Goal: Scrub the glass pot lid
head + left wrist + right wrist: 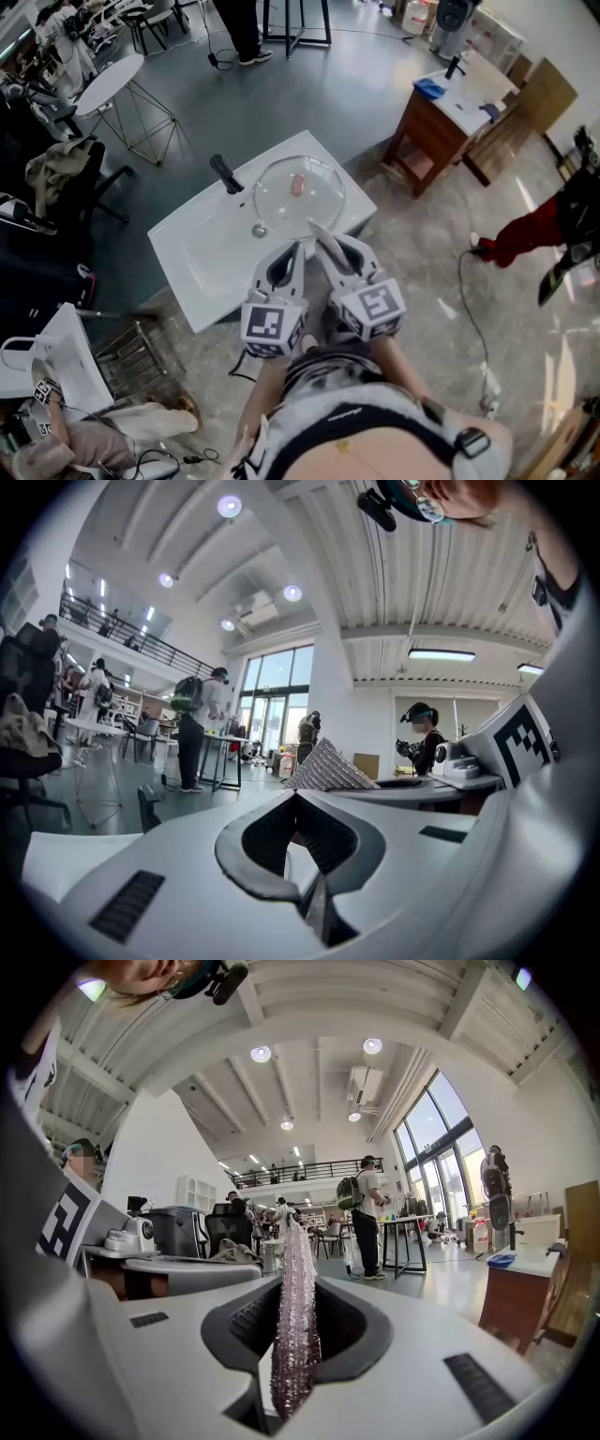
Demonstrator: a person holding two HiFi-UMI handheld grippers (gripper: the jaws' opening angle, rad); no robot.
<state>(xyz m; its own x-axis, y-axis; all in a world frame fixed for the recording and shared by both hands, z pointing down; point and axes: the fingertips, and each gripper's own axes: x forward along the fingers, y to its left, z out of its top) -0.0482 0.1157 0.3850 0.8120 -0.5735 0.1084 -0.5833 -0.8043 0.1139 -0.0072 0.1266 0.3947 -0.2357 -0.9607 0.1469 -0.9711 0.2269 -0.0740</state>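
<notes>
While left gripper (297, 795) sits closed, right gripper (296, 1283) pinches, seemingly, a scrubber (296, 1344).

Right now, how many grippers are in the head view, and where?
2. The left gripper is above the white sink's near edge, fingers shut and empty. The right gripper is just beside it, shut on a sparkly scrub cloth. Neither is hidden.

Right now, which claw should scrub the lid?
The right claw. It is shut on the sparkly scrub cloth, and the glass lid lies on the sink just ahead. The left claw is shut with nothing in it.
</notes>
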